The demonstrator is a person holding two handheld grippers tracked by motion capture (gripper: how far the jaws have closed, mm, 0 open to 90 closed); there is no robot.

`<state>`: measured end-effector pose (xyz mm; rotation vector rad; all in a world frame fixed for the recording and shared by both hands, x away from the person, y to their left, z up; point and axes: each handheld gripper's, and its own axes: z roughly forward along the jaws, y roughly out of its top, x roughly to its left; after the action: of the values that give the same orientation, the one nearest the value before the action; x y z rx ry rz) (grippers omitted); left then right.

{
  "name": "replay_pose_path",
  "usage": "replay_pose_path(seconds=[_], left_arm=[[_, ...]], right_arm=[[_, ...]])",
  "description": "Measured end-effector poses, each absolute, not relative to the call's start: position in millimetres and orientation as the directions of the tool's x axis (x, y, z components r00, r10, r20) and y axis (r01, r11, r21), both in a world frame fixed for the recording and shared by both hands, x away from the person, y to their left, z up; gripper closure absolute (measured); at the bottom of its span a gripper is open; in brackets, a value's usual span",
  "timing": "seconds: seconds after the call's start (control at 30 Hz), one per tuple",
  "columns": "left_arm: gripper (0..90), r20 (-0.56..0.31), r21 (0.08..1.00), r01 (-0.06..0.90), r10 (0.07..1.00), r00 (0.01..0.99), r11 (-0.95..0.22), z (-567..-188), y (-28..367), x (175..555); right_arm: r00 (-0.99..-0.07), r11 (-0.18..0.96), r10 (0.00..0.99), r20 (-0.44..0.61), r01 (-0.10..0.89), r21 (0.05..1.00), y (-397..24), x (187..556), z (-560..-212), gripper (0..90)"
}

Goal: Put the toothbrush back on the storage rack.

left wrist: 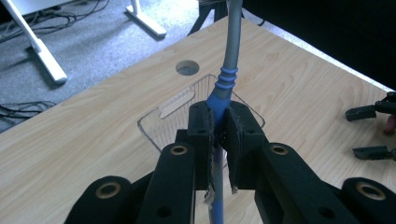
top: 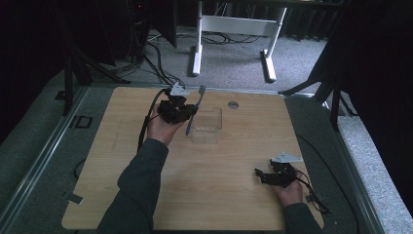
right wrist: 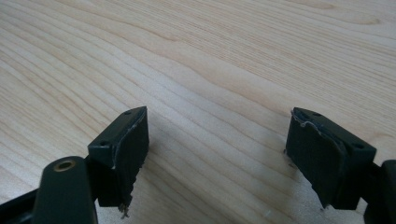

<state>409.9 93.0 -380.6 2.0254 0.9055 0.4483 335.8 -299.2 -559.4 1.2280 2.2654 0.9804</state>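
Observation:
A grey and blue toothbrush [top: 194, 111] [left wrist: 227, 70] stands upright in my left gripper [top: 181, 110] [left wrist: 218, 122], whose jaws are shut on its blue handle. Just past that gripper a clear plastic tray [top: 206, 126] [left wrist: 161, 123] rests on the wooden table [top: 214, 190]. In the high view the brush's head points up and away, at the tray's left side. Near the table's front right, my right gripper [top: 263, 174] [right wrist: 217, 140] is open, with bare wood between its jaws. The left gripper view also catches the right gripper [left wrist: 371, 131] far off at the right edge.
A round cable hole [top: 233, 104] [left wrist: 187, 68] lies in the table behind the tray. Beyond the far edge are a white desk frame [top: 234, 29], loose cables on grey carpet and dark curtains. A cable trails off the table's right edge.

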Motion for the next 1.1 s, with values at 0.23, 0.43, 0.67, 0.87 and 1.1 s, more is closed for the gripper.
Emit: replay_pose_path(seconds=[0.23,0.43,0.67,0.87,1.1], left_arm=[[81.3,-0.021,0.831,0.421,0.736,0.677,-0.364,-381.8,90.1,410.9],[81.3,-0.025,0.843,0.407,0.731,0.682,-0.351,-382.3,89.4,411.3],[81.3,-0.030,0.870,0.380,0.736,0.676,-0.314,-382.2,87.8,411.9],[81.3,-0.028,0.884,0.366,0.750,0.661,-0.290,-382.4,86.7,413.2],[81.3,-0.023,0.893,0.357,0.764,0.645,-0.274,-385.1,84.6,416.1]], right_arm=[[-0.545,0.374,0.839,-0.003,0.572,0.730,-299.1,335.9,-559.4,21.0],[-0.545,0.374,0.838,-0.002,0.572,0.730,-299.1,336.0,-559.4,21.0],[-0.545,0.374,0.838,-0.002,0.572,0.730,-299.0,336.0,-559.4,21.0],[-0.545,0.374,0.838,-0.002,0.572,0.730,-299.0,336.0,-559.4,21.0],[-0.545,0.373,0.838,-0.001,0.573,0.730,-299.0,336.0,-559.4,21.0]])
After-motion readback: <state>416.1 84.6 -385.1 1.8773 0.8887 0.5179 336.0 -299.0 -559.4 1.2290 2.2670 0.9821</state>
